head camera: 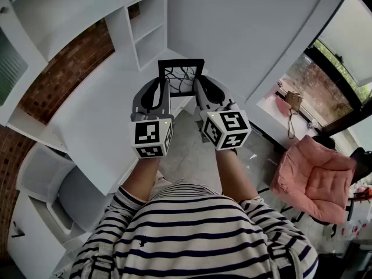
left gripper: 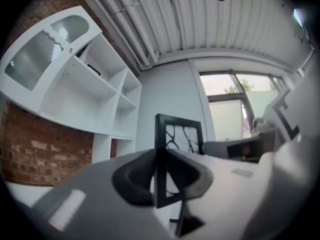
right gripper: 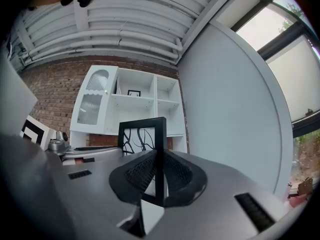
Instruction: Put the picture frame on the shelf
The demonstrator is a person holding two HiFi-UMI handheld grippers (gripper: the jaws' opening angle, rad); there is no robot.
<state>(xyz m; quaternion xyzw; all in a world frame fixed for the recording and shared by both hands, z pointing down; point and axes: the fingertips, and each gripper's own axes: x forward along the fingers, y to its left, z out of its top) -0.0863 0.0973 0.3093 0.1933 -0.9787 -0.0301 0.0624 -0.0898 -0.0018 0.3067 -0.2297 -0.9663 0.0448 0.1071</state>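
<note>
While the tall white open-fronted shelf unit [head camera: 146, 28] stands behind the white desk [head camera: 87, 115], I hold the black rectangular picture frame [head camera: 181, 74] upright in the air. The left gripper [head camera: 164, 90] is clenched on one side edge, the right gripper [head camera: 199, 90] on the other. If my hands drift apart, I judge it could twist loose.

Shelf [head camera: 145, 39] ahead-left has open cubbies, roomy; one upper cubby holds a small dark frame [right gripper: 133, 93]. Grey wall [head camera: 244, 34] blocks the right. White desktop [head camera: 93, 121] underneath is open.
</note>
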